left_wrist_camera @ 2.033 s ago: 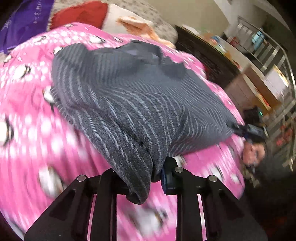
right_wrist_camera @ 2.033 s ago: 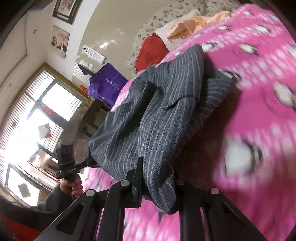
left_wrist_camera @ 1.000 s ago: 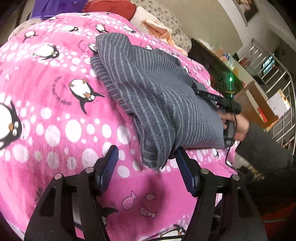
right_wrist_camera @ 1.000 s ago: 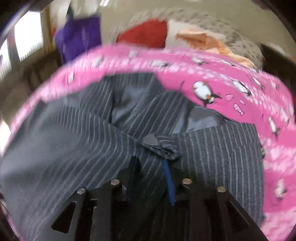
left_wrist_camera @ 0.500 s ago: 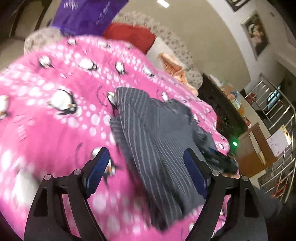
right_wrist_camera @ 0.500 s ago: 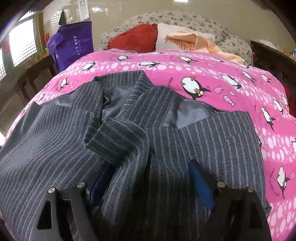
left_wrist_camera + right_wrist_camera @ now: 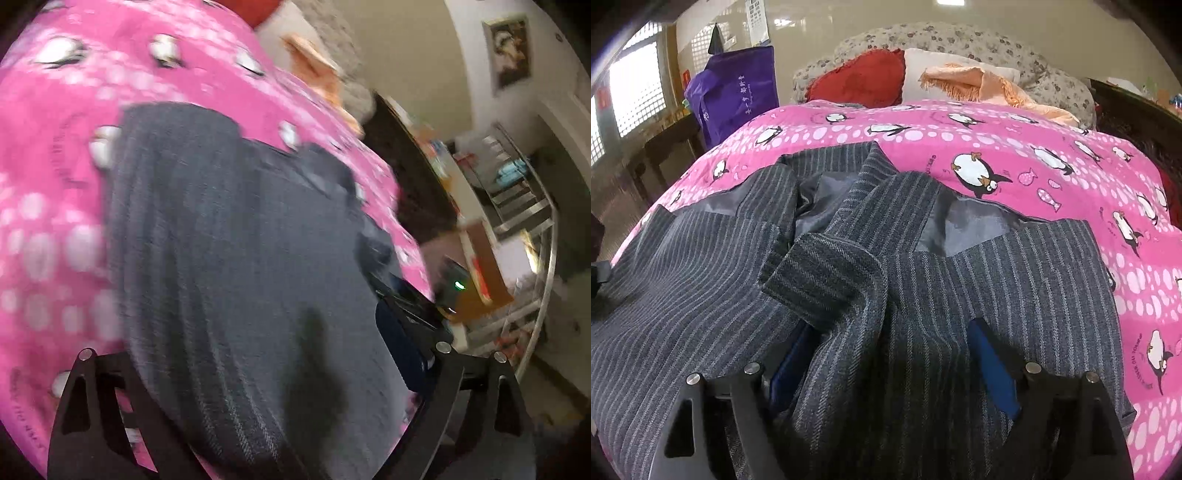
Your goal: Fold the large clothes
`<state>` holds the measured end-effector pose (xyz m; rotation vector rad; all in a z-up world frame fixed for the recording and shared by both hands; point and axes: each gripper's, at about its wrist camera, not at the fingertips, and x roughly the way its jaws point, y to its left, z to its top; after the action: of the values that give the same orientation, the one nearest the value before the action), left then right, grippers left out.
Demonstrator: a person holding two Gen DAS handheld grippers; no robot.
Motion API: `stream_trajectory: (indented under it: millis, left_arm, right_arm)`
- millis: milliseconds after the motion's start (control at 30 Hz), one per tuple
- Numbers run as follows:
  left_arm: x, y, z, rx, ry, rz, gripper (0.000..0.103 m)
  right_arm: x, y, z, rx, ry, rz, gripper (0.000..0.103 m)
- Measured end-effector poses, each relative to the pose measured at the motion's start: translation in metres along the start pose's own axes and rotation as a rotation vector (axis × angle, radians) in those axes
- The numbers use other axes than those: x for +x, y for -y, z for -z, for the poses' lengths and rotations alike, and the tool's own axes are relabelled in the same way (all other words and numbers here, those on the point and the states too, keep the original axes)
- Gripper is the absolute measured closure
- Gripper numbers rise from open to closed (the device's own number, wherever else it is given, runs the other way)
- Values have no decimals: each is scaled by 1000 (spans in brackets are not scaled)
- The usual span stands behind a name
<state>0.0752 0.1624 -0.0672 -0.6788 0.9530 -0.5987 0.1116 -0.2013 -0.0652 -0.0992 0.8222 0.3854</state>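
Note:
A grey pinstriped jacket [image 7: 979, 280] lies on a pink penguin-print bedspread [image 7: 1015, 147], lapels up, grey lining showing at the collar. A folded sleeve end [image 7: 827, 273] rests on its middle. My right gripper [image 7: 890, 354] is open, its blue-padded fingers [image 7: 991, 365] spread over the jacket's near part with cloth bunched between them. In the blurred left wrist view the jacket [image 7: 236, 280] fills the middle. My left gripper [image 7: 258, 369] is open, wide apart, low over the jacket. The right gripper's body [image 7: 410, 306] shows at the jacket's far side.
Red [image 7: 860, 81] and white pillows, an orange fringed cloth [image 7: 990, 88] and a floral headboard are at the bed's far end. A purple bag [image 7: 735, 92] stands at the left by a window. Dark furniture [image 7: 406, 177] and a metal railing [image 7: 532, 221] are beside the bed.
Both grippers let go of the jacket and opened. The left gripper swung up, then came back down low over the jacket. The right gripper has stayed spread over the near part.

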Motion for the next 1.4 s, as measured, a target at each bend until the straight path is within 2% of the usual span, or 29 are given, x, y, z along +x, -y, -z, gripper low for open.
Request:
stream_trajectory:
  millis: [67, 133, 200, 267, 333, 400, 433, 500, 567, 600, 667, 733, 767, 867, 900, 1000, 1067, 1133, 1267, 1400]
  left_arm:
    - [2, 4, -4, 43, -22, -64, 11]
    - [7, -4, -7, 56, -50, -181, 14]
    - [9, -2, -10, 93, -59, -201, 15]
    - [17, 9, -9, 130, -89, -267, 14]
    - [29, 24, -3, 223, -131, -338, 14]
    - [37, 32, -2, 284, -154, -358, 15]
    - [37, 33, -4, 291, -148, -374, 18]
    - [34, 22, -11, 252, -120, -409, 30]
    - [32, 13, -14, 197, -100, -391, 32]
    - [33, 16, -14, 201, -112, -388, 33]
    - [38, 27, -9, 250, -166, -328, 33]
    - [37, 30, -8, 293, -184, -326, 33]
    - [35, 24, -10, 276, -176, -335, 33]
    - [31, 10, -13, 185, -115, -297, 36]
    - [34, 16, -10, 213, -125, -308, 33]
    - [39, 30, -3, 296, -201, -293, 33]
    - [35, 24, -8, 282, -213, -298, 32]
    - [30, 16, -10, 240, -189, -263, 32]
    - [36, 26, -1, 284, -161, -311, 27]
    - [40, 29, 2, 280, -168, -317, 25]
  right_arm:
    - [0, -1, 0, -4, 1, 6, 22]
    - [0, -1, 0, -4, 1, 8, 21]
    - [1, -1, 0, -6, 0, 12, 21]
    - [1, -2, -1, -9, 1, 18, 20]
    - [1, -2, -1, -10, 1, 24, 19]
    - [2, -2, -1, -10, 1, 30, 18]
    - [2, -2, -1, -10, 1, 31, 18]
    - [2, -2, -1, -8, 1, 32, 17]
    - [2, -2, -1, -5, -1, 29, 17]
    - [3, -1, -1, -4, -1, 28, 17]
    - [3, -1, -1, -2, -1, 25, 17]
    - [4, 0, -1, 1, -2, 22, 16]
    - [4, 0, -2, 3, -2, 20, 16]
    - [5, 1, -2, 5, -4, 18, 16]
    - [5, 1, -2, 5, -3, 18, 16]
    - [5, 0, -2, 6, -4, 16, 16]
    - [5, 0, -2, 7, -4, 15, 16]
    - [6, 0, -2, 4, -4, 18, 16]
    - [5, 0, -2, 5, -4, 18, 16]
    - [6, 0, -2, 5, -4, 17, 16]
